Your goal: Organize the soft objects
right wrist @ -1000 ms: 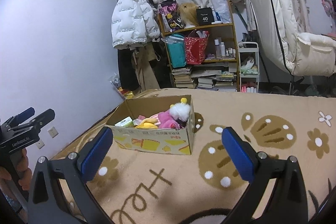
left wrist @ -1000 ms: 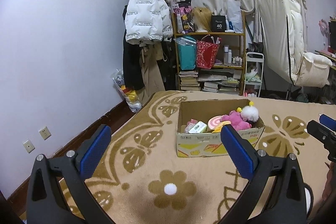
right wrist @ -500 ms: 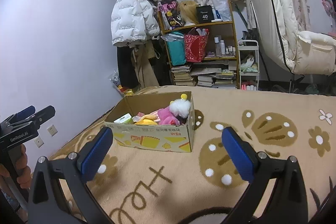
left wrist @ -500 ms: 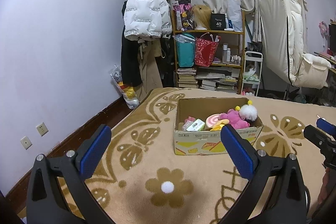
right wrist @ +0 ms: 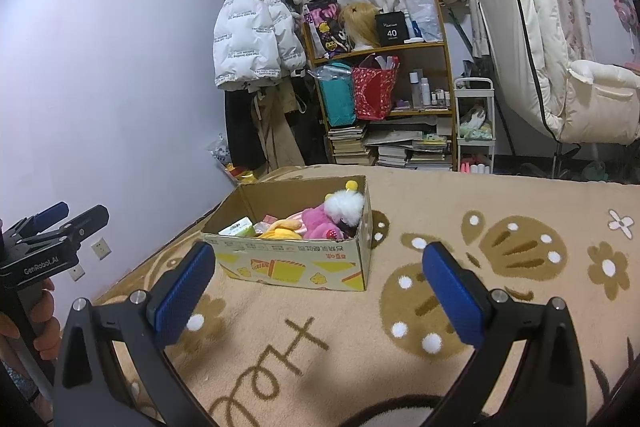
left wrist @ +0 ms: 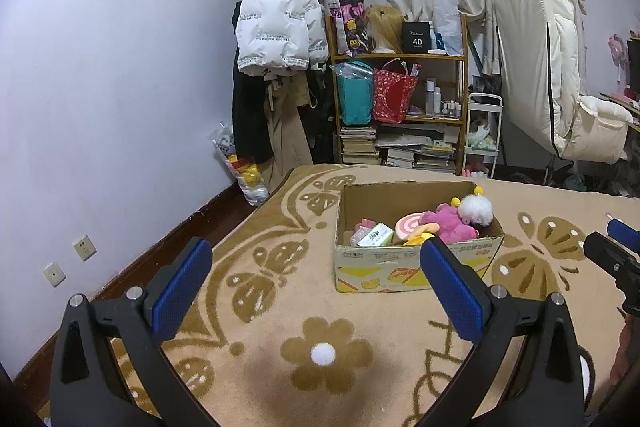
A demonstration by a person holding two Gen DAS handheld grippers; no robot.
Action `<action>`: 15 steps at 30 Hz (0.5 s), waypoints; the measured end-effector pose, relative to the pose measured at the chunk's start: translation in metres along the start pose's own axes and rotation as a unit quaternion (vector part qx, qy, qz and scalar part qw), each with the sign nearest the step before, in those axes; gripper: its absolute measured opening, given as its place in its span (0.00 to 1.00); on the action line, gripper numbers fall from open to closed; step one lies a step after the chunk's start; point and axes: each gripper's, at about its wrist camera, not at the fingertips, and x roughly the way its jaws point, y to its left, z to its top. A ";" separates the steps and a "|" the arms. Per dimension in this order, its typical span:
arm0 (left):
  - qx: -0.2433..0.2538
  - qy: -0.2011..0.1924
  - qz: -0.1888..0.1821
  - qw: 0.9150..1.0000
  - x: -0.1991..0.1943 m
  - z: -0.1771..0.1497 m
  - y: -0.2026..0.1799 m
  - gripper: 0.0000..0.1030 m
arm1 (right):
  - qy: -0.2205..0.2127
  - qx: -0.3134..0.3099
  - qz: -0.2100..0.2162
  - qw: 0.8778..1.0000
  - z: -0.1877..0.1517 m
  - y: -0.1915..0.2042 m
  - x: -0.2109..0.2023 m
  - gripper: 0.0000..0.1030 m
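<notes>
A cardboard box stands on the tan blanket; it also shows in the right wrist view. It holds a pink plush toy with a white fluffy head, a pink swirl cushion, a yellow soft toy and a green-white packet. My left gripper is open and empty, held above the blanket in front of the box. My right gripper is open and empty, also short of the box.
The tan patterned blanket covers the bed. Behind it stand a wooden shelf with bags and books, hanging coats, a white cart and a cream chair. The purple wall runs along the left.
Both grippers have drawn back and risen slightly, so the box looks a little farther away. Both stay open and empty.
</notes>
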 end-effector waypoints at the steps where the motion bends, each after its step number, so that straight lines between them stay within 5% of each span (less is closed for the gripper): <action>1: 0.000 0.002 -0.002 1.000 0.000 0.000 0.000 1.00 | 0.000 0.000 0.000 1.000 0.000 0.000 0.000 1.00; 15: 0.010 0.006 -0.003 1.000 0.003 -0.001 -0.001 1.00 | 0.001 0.000 0.001 1.000 0.000 -0.001 0.000 1.00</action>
